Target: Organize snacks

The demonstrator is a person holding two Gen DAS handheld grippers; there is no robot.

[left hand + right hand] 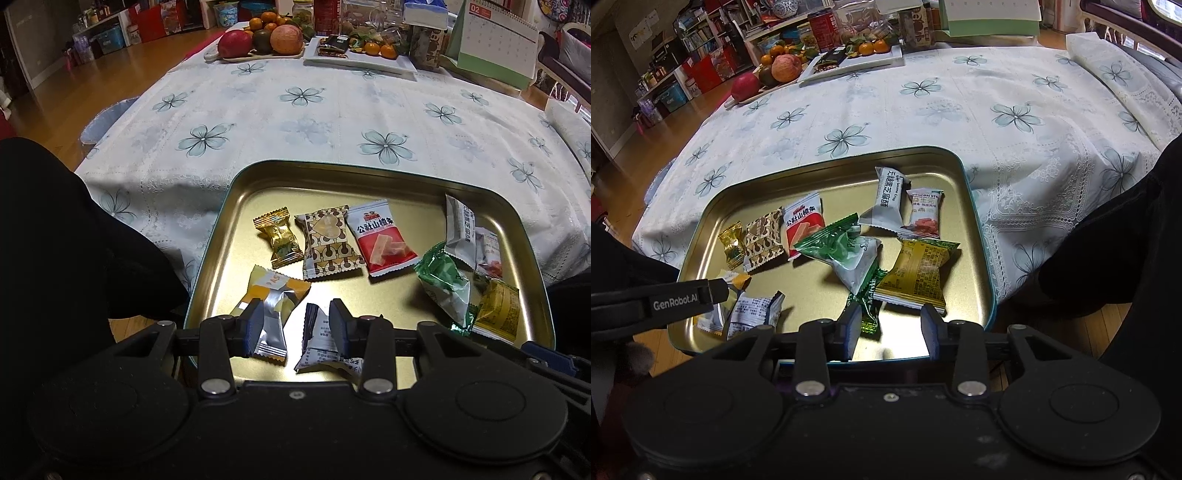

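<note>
Nearest the left wrist camera, the left gripper (296,325) hangs over the near edge of the gold tin tray (236,192) with its jaws moderately apart. Two wrappers lie in or below the gap: a silver-and-orange packet (271,314) by the left finger and a white printed packet (321,347) by the right finger. Whether the pads press on either cannot be told from this view.

The right gripper (890,328) sits at the tray's near right edge, jaws partly apart and empty. A dark green candy (868,310) lies just beyond its left finger, with an olive-yellow packet (918,273) just beyond the right finger.

Handling: all snacks are small sealed film packets. Expect them to be light, soft and slippery, with contents that may crush. Take hold across the padded middle or on a crimped end seal, with light closing force.

Orientation, near to far:
- The green-and-white packet (846,254) lies tilted on its neighbours, long axis diagonal.
- A row of three runs along the tray's left half: a gold candy (279,236), a brown patterned packet (328,243) and a red-and-white packet (382,236). Each has its long axis pointing away from the camera, crimped ends near and far.
- A grey packet (886,201) and a white-and-orange packet (925,214) lie at the far right, long axes roughly away from the camera.

The tray rests on the near edge of a flowered tablecloth (295,122). Fruit (284,38) stands at the far end.
</note>
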